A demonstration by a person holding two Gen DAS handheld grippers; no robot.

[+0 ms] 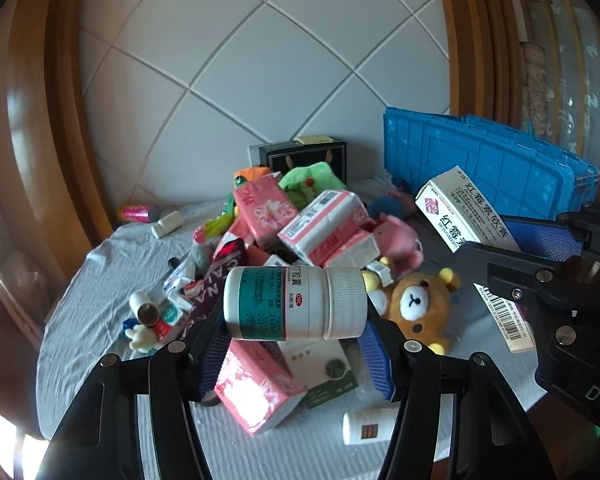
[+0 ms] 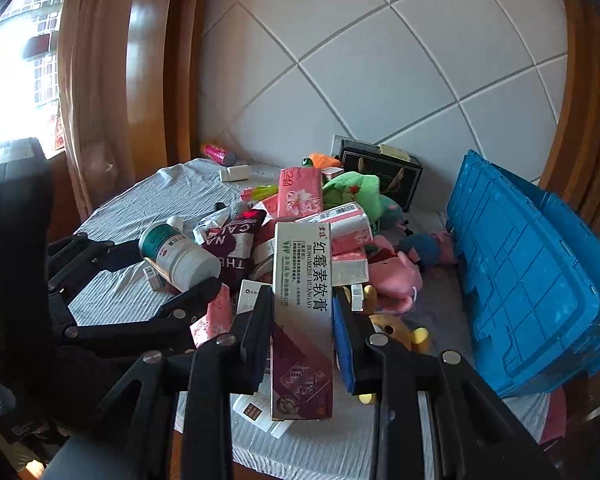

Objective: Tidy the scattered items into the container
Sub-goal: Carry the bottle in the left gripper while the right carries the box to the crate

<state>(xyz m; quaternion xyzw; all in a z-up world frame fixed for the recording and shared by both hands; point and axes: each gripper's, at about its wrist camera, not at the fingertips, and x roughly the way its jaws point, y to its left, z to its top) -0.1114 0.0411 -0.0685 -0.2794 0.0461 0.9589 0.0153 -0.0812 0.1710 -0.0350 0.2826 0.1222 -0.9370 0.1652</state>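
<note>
Support surface: a bed or table covered with a wrinkled grey cloth [image 1: 100, 276], set against a white padded wall; which of the two it is cannot be told. A heap of pink tissue packs [image 1: 264, 210], boxes and soft toys lies at its middle. A pink can [image 1: 138, 213] and a small white bottle [image 1: 166, 224] lie apart near the far left edge. A brown bear toy [image 1: 416, 308] rests on the cloth just right of the heap. A white bottle [image 1: 374, 426] lies on its side at the near edge. A blue crate [image 2: 528, 280] stands tilted at the right side, and a black box [image 2: 384, 170] stands against the wall.
</note>
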